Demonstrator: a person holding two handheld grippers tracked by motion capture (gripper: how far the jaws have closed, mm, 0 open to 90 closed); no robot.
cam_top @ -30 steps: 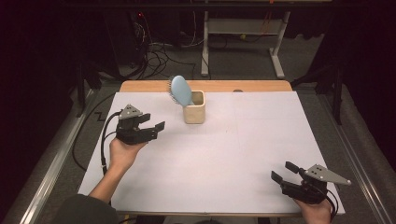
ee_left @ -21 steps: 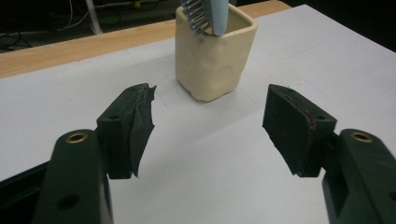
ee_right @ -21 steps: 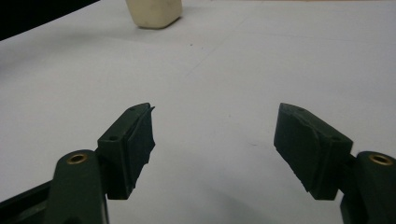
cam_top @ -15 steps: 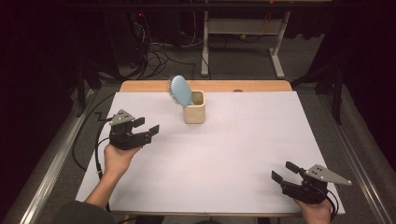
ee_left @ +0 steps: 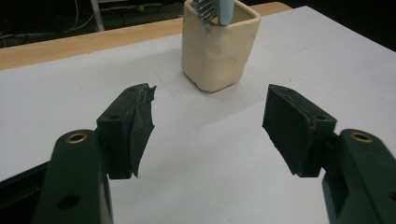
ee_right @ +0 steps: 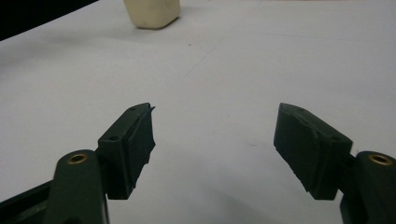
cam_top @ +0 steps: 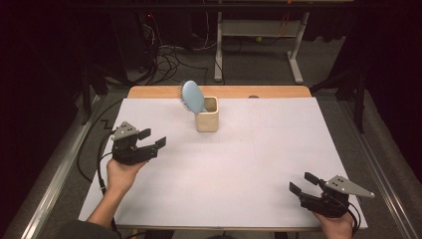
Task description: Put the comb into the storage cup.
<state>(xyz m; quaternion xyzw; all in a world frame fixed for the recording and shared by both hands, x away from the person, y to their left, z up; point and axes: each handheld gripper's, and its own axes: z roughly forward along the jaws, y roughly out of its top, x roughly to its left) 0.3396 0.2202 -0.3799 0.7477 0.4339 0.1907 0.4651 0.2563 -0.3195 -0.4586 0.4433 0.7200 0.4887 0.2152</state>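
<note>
Cream cup (ee_left: 219, 44) ahead of the open left hand-held gripper (ee_left: 210, 123), apart.

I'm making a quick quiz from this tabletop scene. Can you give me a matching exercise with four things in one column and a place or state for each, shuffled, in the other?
Things:
1. hairbrush
2. cup
3. left gripper
4. right gripper

Places or states:
A. near the table's front right corner, jaws open, nothing between them
B. cream-coloured, standing on the white table top near its far edge
C. light blue, standing in the cup, head leaning out to the left
D. at the table's left side, jaws open, pointing toward the cup

Pairs: 1-C, 2-B, 3-D, 4-A
</note>
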